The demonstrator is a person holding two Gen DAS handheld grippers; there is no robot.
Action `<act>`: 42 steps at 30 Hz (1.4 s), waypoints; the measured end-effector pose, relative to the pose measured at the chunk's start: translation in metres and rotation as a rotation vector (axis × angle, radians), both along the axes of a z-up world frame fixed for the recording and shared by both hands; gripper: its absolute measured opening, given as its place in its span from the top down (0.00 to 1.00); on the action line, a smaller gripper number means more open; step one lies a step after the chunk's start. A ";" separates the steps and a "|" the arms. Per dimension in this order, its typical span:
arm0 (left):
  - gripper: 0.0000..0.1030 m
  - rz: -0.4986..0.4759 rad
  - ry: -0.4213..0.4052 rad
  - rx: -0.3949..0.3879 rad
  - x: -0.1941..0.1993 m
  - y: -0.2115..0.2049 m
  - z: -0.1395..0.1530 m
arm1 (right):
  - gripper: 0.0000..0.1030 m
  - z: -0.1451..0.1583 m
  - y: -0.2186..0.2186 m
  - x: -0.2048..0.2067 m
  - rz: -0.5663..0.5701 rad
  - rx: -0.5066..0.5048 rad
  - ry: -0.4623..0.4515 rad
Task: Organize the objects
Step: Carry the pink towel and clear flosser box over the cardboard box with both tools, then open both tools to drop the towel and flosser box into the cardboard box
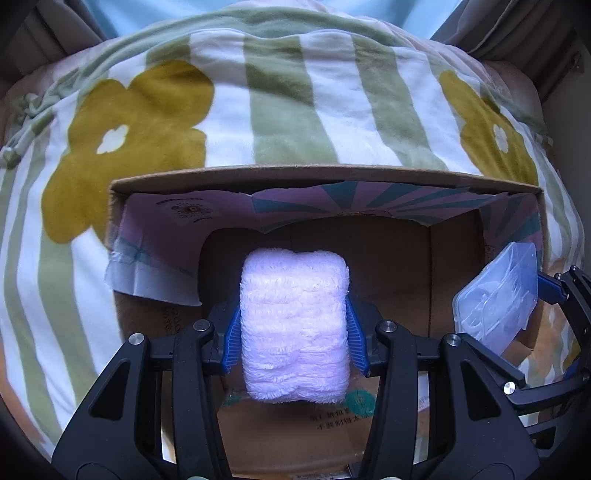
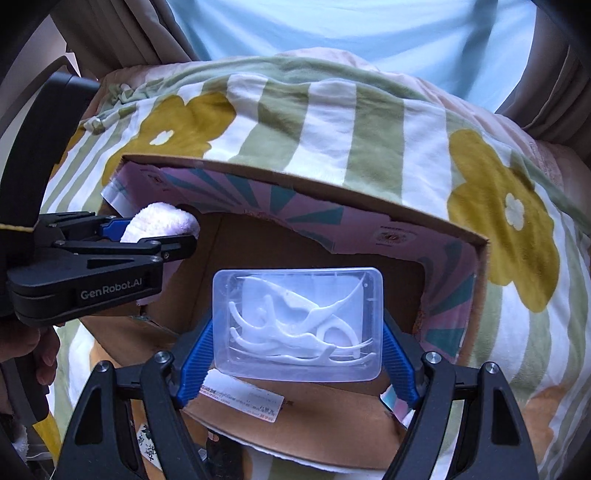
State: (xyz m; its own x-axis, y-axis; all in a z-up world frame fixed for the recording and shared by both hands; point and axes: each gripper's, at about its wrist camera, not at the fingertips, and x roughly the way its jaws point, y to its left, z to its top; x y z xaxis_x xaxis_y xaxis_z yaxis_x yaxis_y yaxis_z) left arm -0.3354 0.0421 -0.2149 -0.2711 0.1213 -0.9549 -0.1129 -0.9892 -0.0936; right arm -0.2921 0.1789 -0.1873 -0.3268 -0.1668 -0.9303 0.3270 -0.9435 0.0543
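My left gripper (image 1: 293, 332) is shut on a folded pale pink fluffy towel (image 1: 293, 328) and holds it above the open cardboard box (image 1: 321, 175). My right gripper (image 2: 297, 354) is shut on a clear plastic case (image 2: 297, 325) with white floss picks inside, also over the box (image 2: 480, 243). In the left wrist view the case (image 1: 496, 295) and the right gripper (image 1: 554, 291) show at the right edge. In the right wrist view the left gripper (image 2: 122, 229) with the towel (image 2: 162, 219) shows at the left.
The box sits on a bed with a green-and-white striped blanket with yellow flowers (image 1: 280, 99). The box has torn pink and teal printed inner flaps (image 2: 317, 218) and a white label (image 2: 243, 400) on its near flap. Curtains (image 2: 118, 33) hang behind.
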 end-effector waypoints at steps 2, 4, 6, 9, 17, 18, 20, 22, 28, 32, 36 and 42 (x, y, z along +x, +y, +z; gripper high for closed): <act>0.58 -0.002 -0.003 0.000 -0.005 0.002 -0.010 | 0.25 -0.012 0.001 -0.003 0.010 -0.002 -0.017; 0.58 -0.007 -0.001 -0.004 -0.010 0.004 -0.017 | 0.25 -0.020 0.000 -0.004 0.021 0.005 -0.018; 0.58 -0.014 0.000 -0.011 -0.014 0.006 -0.021 | 0.25 -0.025 0.001 -0.007 0.024 0.006 -0.022; 0.58 -0.026 -0.011 -0.013 -0.018 0.010 -0.026 | 0.25 -0.030 0.002 -0.008 0.034 0.006 -0.026; 0.00 -0.094 0.024 -0.001 -0.020 0.027 -0.016 | 0.11 -0.037 0.005 -0.009 0.016 0.003 -0.054; 0.00 -0.098 0.034 -0.034 -0.021 0.031 -0.016 | 0.06 -0.036 0.006 -0.007 0.020 -0.020 -0.048; 0.00 -0.114 0.036 -0.053 -0.022 0.036 -0.017 | 0.03 -0.033 0.005 -0.002 0.032 -0.032 -0.024; 0.00 -0.111 0.025 -0.048 -0.024 0.037 -0.020 | 0.01 -0.032 0.003 0.002 0.044 -0.019 -0.012; 0.00 -0.107 0.022 -0.052 -0.024 0.037 -0.016 | 0.01 -0.025 0.006 0.010 0.042 -0.014 -0.005; 0.00 -0.112 0.025 -0.044 -0.014 0.037 -0.003 | 0.01 -0.008 0.000 0.019 0.044 0.002 0.022; 0.00 -0.105 0.052 -0.027 -0.003 0.035 0.024 | 0.01 0.017 0.001 0.032 0.039 -0.004 0.040; 0.00 -0.083 0.128 0.010 0.019 0.025 0.078 | 0.01 0.051 0.002 0.047 0.053 0.023 0.068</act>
State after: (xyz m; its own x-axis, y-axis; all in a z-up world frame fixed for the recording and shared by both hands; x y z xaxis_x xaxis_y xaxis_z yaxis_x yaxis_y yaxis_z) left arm -0.3160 0.0669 -0.1372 -0.3787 0.1581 -0.9119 -0.2064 -0.9749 -0.0833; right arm -0.2454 0.1813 -0.1358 -0.3804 -0.1643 -0.9101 0.3789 -0.9254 0.0086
